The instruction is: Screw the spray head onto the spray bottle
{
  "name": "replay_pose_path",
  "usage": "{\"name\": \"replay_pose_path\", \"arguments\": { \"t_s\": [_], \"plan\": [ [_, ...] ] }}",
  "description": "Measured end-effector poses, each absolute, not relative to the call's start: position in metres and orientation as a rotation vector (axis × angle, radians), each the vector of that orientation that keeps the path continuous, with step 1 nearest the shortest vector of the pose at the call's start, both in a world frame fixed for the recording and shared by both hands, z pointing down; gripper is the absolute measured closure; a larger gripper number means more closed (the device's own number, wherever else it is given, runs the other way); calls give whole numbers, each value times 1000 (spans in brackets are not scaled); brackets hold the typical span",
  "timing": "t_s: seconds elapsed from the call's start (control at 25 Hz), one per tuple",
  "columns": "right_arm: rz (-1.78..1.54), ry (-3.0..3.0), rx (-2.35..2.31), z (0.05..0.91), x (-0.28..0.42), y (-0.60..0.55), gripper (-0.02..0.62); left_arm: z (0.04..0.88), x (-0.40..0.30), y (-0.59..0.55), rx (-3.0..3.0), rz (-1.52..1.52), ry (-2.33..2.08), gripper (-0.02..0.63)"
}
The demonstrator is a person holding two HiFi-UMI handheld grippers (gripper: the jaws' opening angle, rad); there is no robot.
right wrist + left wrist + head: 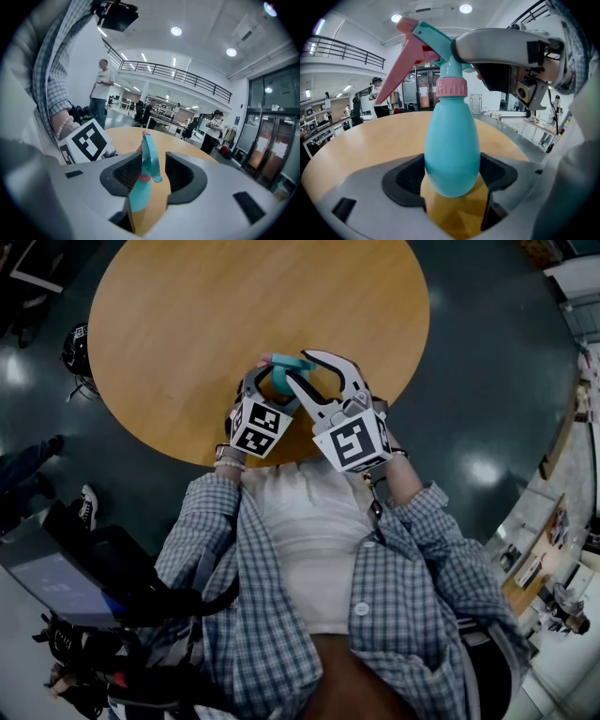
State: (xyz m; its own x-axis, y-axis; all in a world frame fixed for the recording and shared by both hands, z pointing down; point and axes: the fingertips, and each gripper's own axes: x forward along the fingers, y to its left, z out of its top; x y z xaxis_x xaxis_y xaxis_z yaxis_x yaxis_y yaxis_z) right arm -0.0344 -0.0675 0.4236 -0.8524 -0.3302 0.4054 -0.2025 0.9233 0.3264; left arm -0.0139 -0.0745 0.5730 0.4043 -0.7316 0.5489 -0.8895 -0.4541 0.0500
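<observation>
- left gripper (452, 174): jaws clamped on the lower belly of the spray bottle (452, 140), a dark pad pressing in at each side, 3 and 9 o'clock
- bottle's long axis in the left gripper view: upright, rounded base at 6 o'clock, neck at 12 o'clock
- pink collar (451, 87) sits on the neck, with the teal spray head (436, 40) above it
- the head's nozzle end points to about 10 o'clock; the pink trigger (401, 65) slants down toward 8 o'clock
- right gripper (150, 173): jaws spread, spray head (151, 157) standing between the pads, clear gap on the 3 o'clock side; contact on the 9 o'clock side cannot be told
- right gripper view: bottle (139, 197) runs from 7 o'clock at the base up to 12 o'clock, leaning slightly, collar (145, 178) midway
- left gripper view: one grey jaw of the right gripper reaches in from 3 o'clock against the rear of the spray head
- head view: both grippers meet over the 6 o'clock edge of the round wooden table (234, 306); left gripper (265, 381) is at 9 o'clock of the bottle (281, 379), right gripper (305, 367) at 3 o'clock
- bottle is held up off the table top, spray head pointing toward 9 o'clock in the head view
- marker cube (258, 427) of the left gripper is just beside the marker cube (352, 442) of the right one
- a plaid shirt (234, 615) fills the 6 o'clock part of the head view
- far background, right gripper view: a standing person (102, 89) at 10 o'clock
</observation>
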Motion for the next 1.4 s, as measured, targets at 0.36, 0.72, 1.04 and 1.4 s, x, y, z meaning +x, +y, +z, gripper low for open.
{"name": "replay_pose_path", "arguments": {
  "t_s": [0.36,0.72,1.04,1.4],
  "plan": [
    [-219,-2622,-32,434,1,-76,452,574,-13,-70,2392,672,-1330,242],
    [-258,-2491,-328,470,-18,-62,442,577,-15,-63,2472,669,-1218,242],
    [-343,-2441,-505,478,-44,-50,442,581,-19,-59,2484,660,-1189,242],
    [-121,-2599,-363,473,-48,-49,466,580,-16,-61,2476,672,-1213,242]
  ]
}}
